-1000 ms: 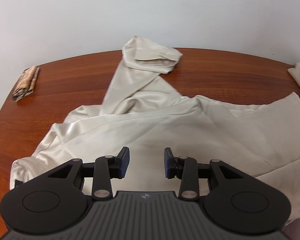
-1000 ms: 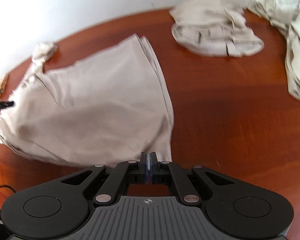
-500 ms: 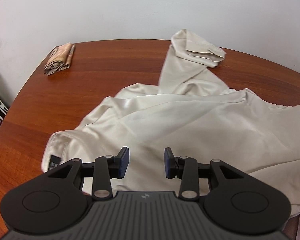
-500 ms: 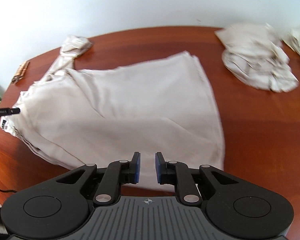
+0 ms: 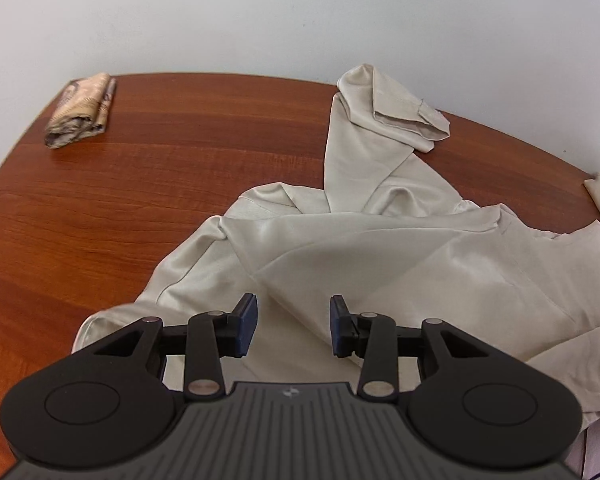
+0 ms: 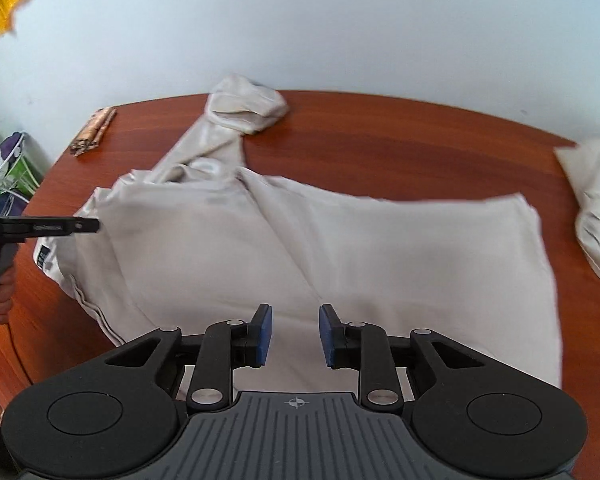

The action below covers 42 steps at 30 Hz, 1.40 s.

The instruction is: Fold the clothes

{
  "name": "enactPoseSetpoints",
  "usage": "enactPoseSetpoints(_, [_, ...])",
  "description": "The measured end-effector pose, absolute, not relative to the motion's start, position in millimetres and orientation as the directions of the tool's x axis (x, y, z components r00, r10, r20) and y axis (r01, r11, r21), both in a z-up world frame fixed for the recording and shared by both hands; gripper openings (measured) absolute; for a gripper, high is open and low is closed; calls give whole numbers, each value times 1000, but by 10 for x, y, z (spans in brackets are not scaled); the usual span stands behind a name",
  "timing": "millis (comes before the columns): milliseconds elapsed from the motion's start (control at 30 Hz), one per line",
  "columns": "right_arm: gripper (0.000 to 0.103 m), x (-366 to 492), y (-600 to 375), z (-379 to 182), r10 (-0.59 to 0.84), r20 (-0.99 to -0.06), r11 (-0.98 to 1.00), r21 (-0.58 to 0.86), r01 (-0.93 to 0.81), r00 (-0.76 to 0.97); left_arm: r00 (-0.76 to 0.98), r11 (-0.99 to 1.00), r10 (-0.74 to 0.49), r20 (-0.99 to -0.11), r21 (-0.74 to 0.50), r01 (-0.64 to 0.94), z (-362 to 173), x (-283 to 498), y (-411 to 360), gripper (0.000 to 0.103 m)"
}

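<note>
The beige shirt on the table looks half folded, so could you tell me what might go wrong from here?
1. The sleeve trails toward the far edge of the table, its cuff bunched; folding over it could leave a lump.
2. The left gripper and the right gripper, whose jaws are opening, hold nothing; a careless pinch of the shirt could catch several layers.
3. Another garment lies close to the shirt's edge and could get dragged along.

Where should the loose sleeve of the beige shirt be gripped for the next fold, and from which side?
Probably at the cuff, the doubled-over end of the sleeve, approached from above on the far side. It bunches up off the table, giving the open left gripper an edge to pinch.
</note>
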State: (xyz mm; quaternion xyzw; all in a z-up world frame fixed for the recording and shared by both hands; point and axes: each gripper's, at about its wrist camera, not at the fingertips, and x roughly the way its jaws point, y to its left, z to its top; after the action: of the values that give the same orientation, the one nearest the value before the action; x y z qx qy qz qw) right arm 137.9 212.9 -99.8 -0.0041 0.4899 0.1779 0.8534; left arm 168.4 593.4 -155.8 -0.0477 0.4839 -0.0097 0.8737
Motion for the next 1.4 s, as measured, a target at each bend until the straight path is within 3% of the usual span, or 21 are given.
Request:
enactPoseSetpoints(367, [34, 1839, 2703, -1159, 295, -830, 933, 141, -332, 474, 488, 969, -174, -856, -237, -70, -1821, 1879, 6172, 44])
enactPoseSetpoints(667, [35, 2281, 2911, -1613, 262, -875, 916, 94, -390, 406, 500, 963, -206, -841, -266, -51, -1862, 1902, 6149, 41])
enactPoseSetpoints(800, [35, 2400, 2986, -1745, 269, -887, 902, 96, -420, 376, 503, 953, -233, -833, -299, -54, -1882, 1898, 6190, 32])
enactPoseSetpoints(900, [35, 2471, 3051, -1816, 263, -893, 892, 82, -444, 364, 492, 947, -252, -833, -316, -49, -1896, 1908, 6222, 10])
enactPoseSetpoints(1000, [35, 2520, 3087, -1868, 257, -896, 888, 71, -455, 362, 515, 940, -260, -817, -335, -58, -1882, 1877, 6268, 3])
enactPoseSetpoints(1133, [5, 2558, 3090, -1886, 268, -897, 889, 90, -449, 351, 583, 933, -249, -773, -353, -71, -1804, 1820, 6311, 2])
enactPoseSetpoints(1400, [3, 2552, 3073, -1632, 336, -858, 886, 147, -441, 388, 653, 921, -218, -725, -375, -109, -1669, 1924, 6399, 2])
